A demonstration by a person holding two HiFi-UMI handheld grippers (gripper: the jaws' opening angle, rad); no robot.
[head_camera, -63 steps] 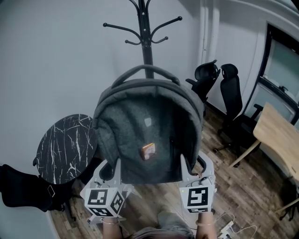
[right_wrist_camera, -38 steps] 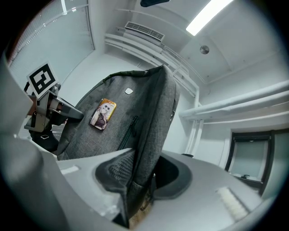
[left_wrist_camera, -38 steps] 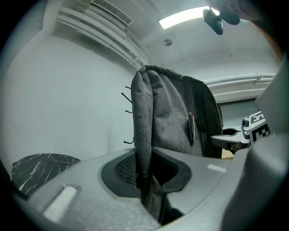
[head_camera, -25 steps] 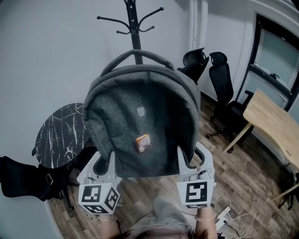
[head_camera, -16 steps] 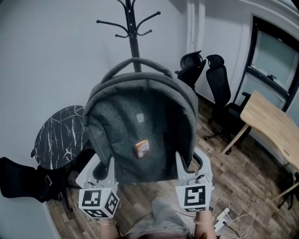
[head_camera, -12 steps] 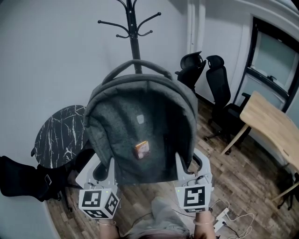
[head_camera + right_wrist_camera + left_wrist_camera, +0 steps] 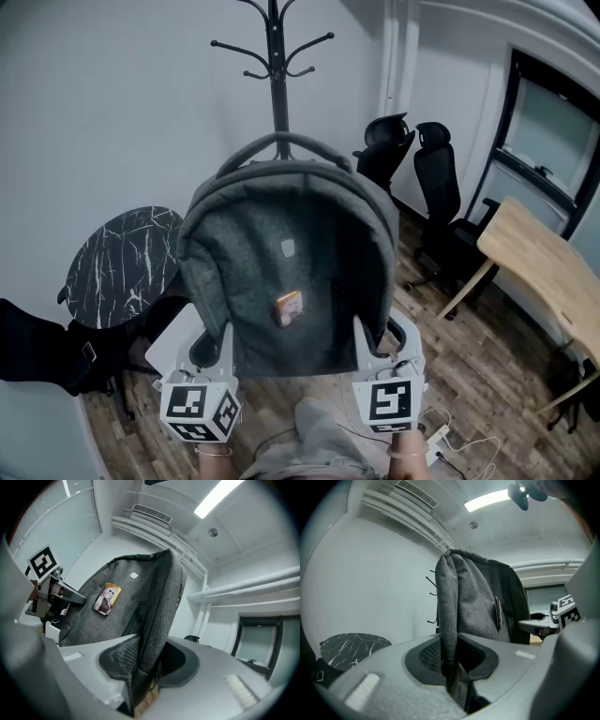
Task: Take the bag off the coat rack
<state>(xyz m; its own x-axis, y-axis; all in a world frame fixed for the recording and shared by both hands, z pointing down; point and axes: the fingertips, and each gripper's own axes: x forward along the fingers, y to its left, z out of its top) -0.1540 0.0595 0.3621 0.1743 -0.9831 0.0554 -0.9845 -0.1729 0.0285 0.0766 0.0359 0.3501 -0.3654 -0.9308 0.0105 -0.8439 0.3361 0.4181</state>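
A grey backpack (image 7: 286, 262) with a small orange picture tag (image 7: 288, 307) stands upright in the air in front of me, held by its two lower sides. My left gripper (image 7: 210, 345) is shut on the bag's left edge (image 7: 449, 634), with fabric pinched between its jaws. The bag's right edge (image 7: 152, 634) is pinched the same way by my right gripper (image 7: 382, 337). The black coat rack (image 7: 277, 66) stands behind the bag. The bag's top handle (image 7: 281, 141) crosses in front of the pole, below the hooks and on none of them.
A round black marble table (image 7: 122, 262) stands at the left, with a dark bag (image 7: 37, 352) beside it. Two black office chairs (image 7: 441, 187) and a wooden desk (image 7: 539, 272) stand at the right. Cables (image 7: 450, 441) lie on the wooden floor.
Both grippers have drifted slightly toward me and a little lower, carrying the bag away from the rack. Both grips look unchanged.
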